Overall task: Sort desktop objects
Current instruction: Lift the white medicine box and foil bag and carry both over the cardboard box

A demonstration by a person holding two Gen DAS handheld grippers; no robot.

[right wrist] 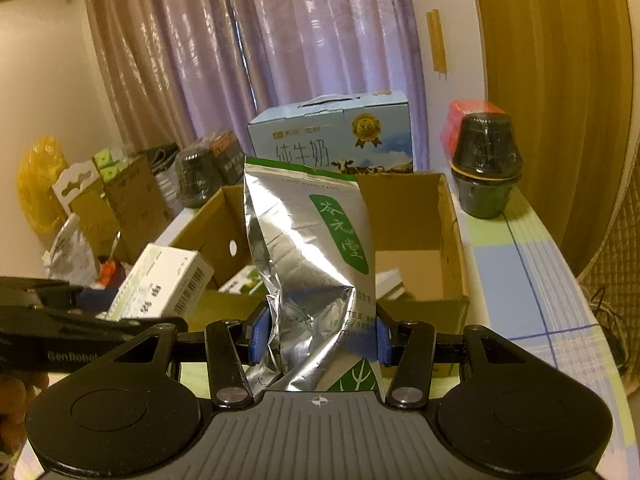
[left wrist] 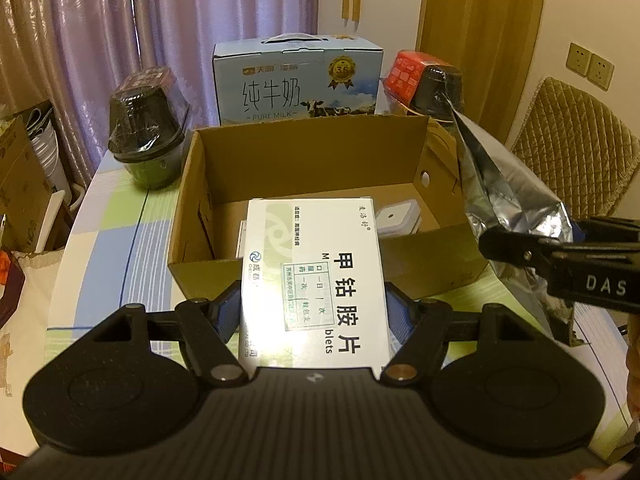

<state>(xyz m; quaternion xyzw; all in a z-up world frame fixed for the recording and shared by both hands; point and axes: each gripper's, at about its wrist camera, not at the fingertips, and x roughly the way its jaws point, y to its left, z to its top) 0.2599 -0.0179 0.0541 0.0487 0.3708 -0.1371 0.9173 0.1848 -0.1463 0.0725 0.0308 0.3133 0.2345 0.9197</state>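
The left tool (left wrist: 314, 312) is clamped on a white medicine box (left wrist: 316, 280), blue pads pressed to its two long sides; the box lies flat, its far end reaching over the near wall of an open cardboard box (left wrist: 304, 160). The right tool (right wrist: 318, 334) grips a silver foil pouch (right wrist: 308, 248) by its lower part, the pouch standing upright with its green label facing the camera, in front of the cardboard box's near wall.

Only the left view shows a small white lidded container (left wrist: 398, 216) on the cardboard box's floor at the right, and the right tool entering from the right edge with the pouch. Only the right view shows the medicine box from the side, barcode end toward the cardboard box, and green-and-white packets inside near the left wall.

The floor of the cardboard box is mostly bare toward its far side. Beyond it stands a blue milk carton (left wrist: 298, 80), with a dark wrapped bowl (left wrist: 146, 128) to the left and another (left wrist: 436, 88) to the right. The bench (right wrist: 532, 280), under a checked cloth, has open surface right of the cardboard box, out to its right edge.
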